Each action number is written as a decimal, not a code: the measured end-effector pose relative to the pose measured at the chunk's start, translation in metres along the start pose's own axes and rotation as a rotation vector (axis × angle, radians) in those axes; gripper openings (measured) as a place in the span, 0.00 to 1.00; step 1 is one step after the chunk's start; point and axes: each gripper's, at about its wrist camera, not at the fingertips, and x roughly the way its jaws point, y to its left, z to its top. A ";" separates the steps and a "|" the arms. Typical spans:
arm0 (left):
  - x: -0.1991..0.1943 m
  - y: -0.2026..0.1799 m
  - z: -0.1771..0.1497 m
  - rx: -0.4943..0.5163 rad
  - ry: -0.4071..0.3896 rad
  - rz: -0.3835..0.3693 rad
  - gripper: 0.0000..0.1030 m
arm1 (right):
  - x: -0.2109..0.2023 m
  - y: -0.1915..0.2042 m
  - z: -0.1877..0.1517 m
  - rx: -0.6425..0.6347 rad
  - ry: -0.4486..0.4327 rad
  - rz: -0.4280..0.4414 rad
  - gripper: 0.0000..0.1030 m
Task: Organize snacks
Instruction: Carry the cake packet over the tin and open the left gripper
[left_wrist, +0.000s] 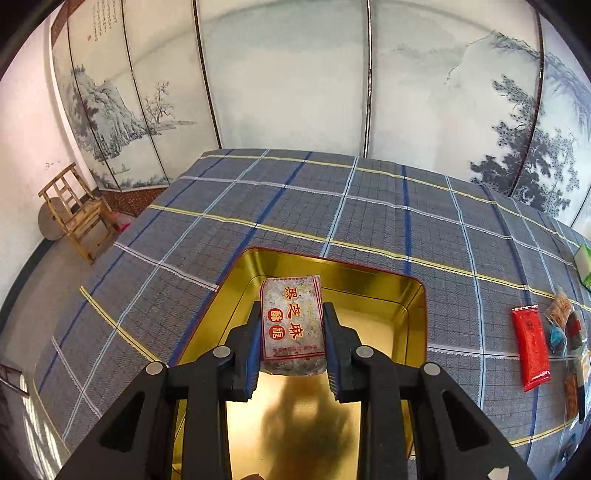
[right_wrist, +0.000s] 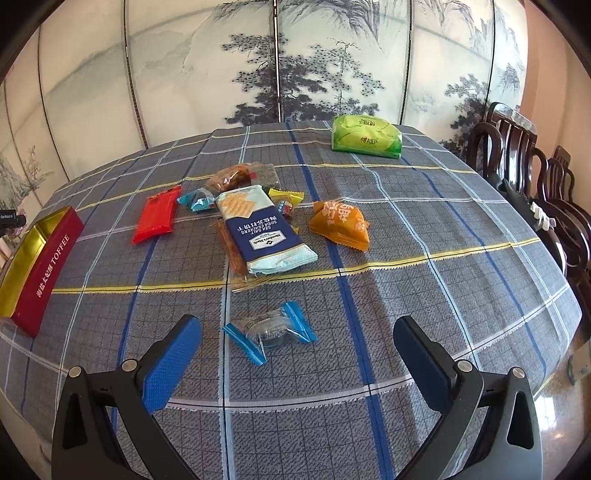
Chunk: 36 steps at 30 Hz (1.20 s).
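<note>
My left gripper (left_wrist: 291, 314) is shut on a grey sesame snack bar (left_wrist: 292, 325) with red characters, held above the open gold-lined tin (left_wrist: 413, 295). The same tin (right_wrist: 44, 254), red outside with "TOFFEE" lettering, lies at the left edge of the right wrist view. My right gripper (right_wrist: 295, 332) stands open over the plaid cloth, with a clear candy in a blue-ended wrapper (right_wrist: 271, 330) on the cloth between its fingers, untouched. Beyond it lie a soda cracker pack (right_wrist: 262, 229), an orange packet (right_wrist: 341, 223), a red packet (right_wrist: 157, 214) and small wrapped candies (right_wrist: 197, 201).
A green tissue pack (right_wrist: 365, 136) sits at the far side of the table (right_wrist: 443, 229). A painted folding screen (left_wrist: 288, 74) stands behind. Dark wooden chairs (right_wrist: 524, 170) crowd the right edge; a light wooden chair (left_wrist: 77, 210) stands on the floor at left.
</note>
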 end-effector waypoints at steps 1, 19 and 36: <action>0.007 0.004 0.001 -0.002 0.018 -0.003 0.25 | 0.001 0.001 0.000 -0.001 0.002 -0.001 1.00; 0.083 0.013 0.012 -0.007 0.201 0.010 0.25 | 0.004 0.000 -0.004 -0.028 0.021 -0.004 1.00; 0.089 0.016 0.015 -0.001 0.218 -0.029 0.76 | 0.013 -0.024 -0.023 -0.044 0.084 -0.015 1.00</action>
